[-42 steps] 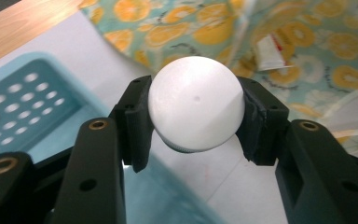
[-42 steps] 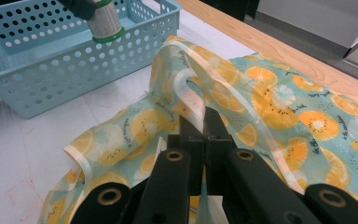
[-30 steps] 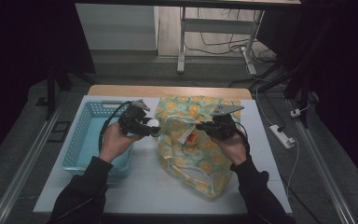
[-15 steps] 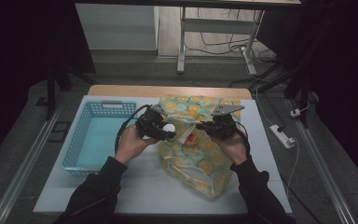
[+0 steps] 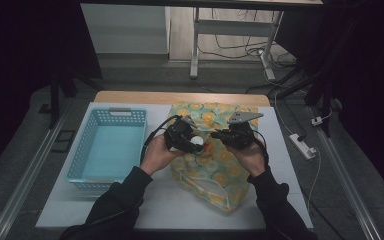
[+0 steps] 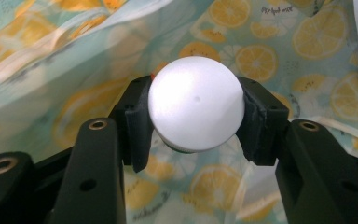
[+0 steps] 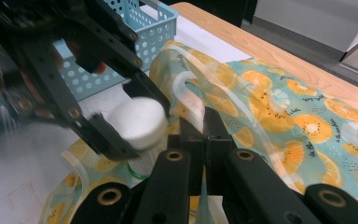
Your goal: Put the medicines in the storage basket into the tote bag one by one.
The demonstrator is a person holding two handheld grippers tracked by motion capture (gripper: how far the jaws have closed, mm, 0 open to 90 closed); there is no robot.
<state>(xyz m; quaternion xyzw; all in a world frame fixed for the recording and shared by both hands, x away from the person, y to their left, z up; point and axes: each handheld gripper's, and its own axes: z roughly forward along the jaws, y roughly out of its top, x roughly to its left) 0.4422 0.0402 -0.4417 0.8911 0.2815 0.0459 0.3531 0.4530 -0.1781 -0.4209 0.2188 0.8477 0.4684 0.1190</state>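
A white-capped bottle (image 6: 196, 102) sits between my left gripper's (image 6: 195, 119) black pads, which are shut on its cap. In the high view the left gripper (image 5: 194, 143) holds it over the left part of a plastic bag (image 5: 219, 172) printed with orange slices. The right gripper view shows the bottle (image 7: 137, 122) with a ribbed side and a green band, just above the bag's mouth. My right gripper (image 7: 205, 125) is shut on the bag's clear edge strip and holds it up. Seen from above, the right gripper (image 5: 216, 136) faces the left one closely.
A light blue plastic basket (image 5: 107, 150) stands on the white table top (image 5: 145, 205) to the left of the bag; its perforated wall (image 7: 135, 28) also appears behind the left gripper. A wooden strip runs along the far edge.
My left gripper has moved right with the bottle, from beside the basket's edge to the bag's mouth near the right gripper. The right gripper and bag have stayed put.
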